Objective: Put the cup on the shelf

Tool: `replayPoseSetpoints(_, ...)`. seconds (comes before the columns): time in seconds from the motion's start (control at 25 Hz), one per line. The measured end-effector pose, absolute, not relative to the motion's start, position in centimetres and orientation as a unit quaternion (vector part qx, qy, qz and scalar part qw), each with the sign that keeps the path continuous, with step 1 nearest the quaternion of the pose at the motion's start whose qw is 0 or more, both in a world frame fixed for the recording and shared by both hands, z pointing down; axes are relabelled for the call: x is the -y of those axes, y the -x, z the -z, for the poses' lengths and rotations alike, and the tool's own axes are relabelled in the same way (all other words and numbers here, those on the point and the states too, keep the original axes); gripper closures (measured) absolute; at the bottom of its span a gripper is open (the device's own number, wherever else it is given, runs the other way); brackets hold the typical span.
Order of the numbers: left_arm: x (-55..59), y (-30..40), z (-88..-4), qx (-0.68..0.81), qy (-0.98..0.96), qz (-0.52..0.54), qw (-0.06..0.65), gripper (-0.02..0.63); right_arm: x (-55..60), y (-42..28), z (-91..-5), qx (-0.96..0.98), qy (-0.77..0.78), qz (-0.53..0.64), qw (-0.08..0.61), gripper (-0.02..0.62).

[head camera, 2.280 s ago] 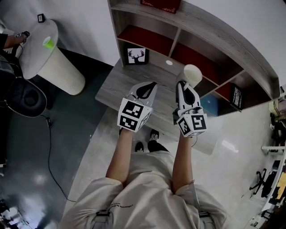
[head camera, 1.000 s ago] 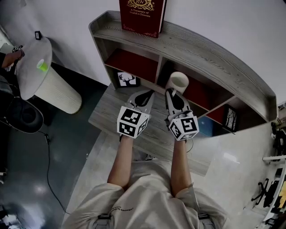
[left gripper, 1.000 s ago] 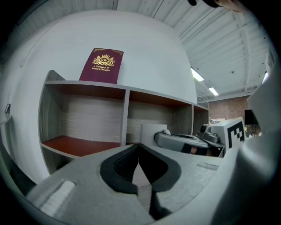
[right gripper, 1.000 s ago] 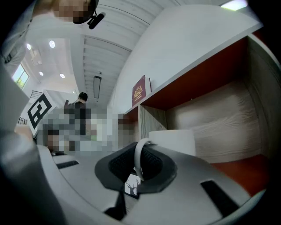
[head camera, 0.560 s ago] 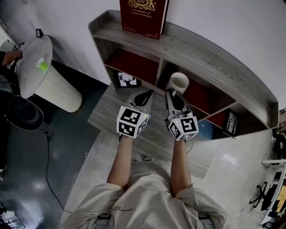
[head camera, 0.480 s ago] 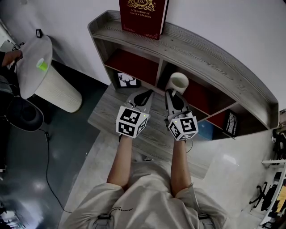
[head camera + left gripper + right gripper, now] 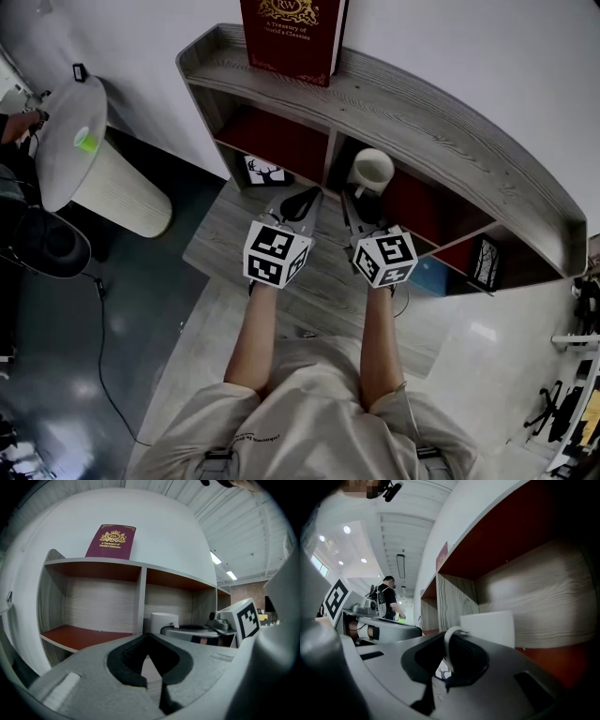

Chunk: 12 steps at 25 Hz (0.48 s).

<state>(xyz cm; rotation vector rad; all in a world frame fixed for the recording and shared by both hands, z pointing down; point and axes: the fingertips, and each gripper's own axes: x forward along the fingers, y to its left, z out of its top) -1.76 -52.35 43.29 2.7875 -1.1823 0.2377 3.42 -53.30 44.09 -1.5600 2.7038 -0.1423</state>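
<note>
White cup [image 7: 372, 172] is held by its handle, clamped between the jaws of the right gripper [image 7: 354, 199]. It is positioned in the shelf [image 7: 441, 117] compartment just right of the divider, above a red floor; contact with that floor cannot be told. Left gripper [image 7: 304, 197] is seen beside it over the wood desk [image 7: 220, 225], jaws together, nothing gripped.

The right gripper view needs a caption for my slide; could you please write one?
Right tool grips the white cup by its handle, in front of the wood-grain back of the shelf.
</note>
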Motion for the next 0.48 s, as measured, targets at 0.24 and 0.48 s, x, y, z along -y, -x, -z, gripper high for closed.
replayPoseSetpoints(0.24, 52.75, 1.15, -43.63, 0.385, -0.918, -0.081, 0.055, 0.595, 54.11, -4.06, -44.45, -0.858, 0.510, 0.058, -0.027, 0.575)
replayPoseSetpoints(0.48, 52.85, 0.78, -43.77, 0.381, -0.919, -0.081, 0.056, 0.595, 54.14, -4.29, -44.50, -0.854, 0.515, 0.060, -0.039, 0.575)
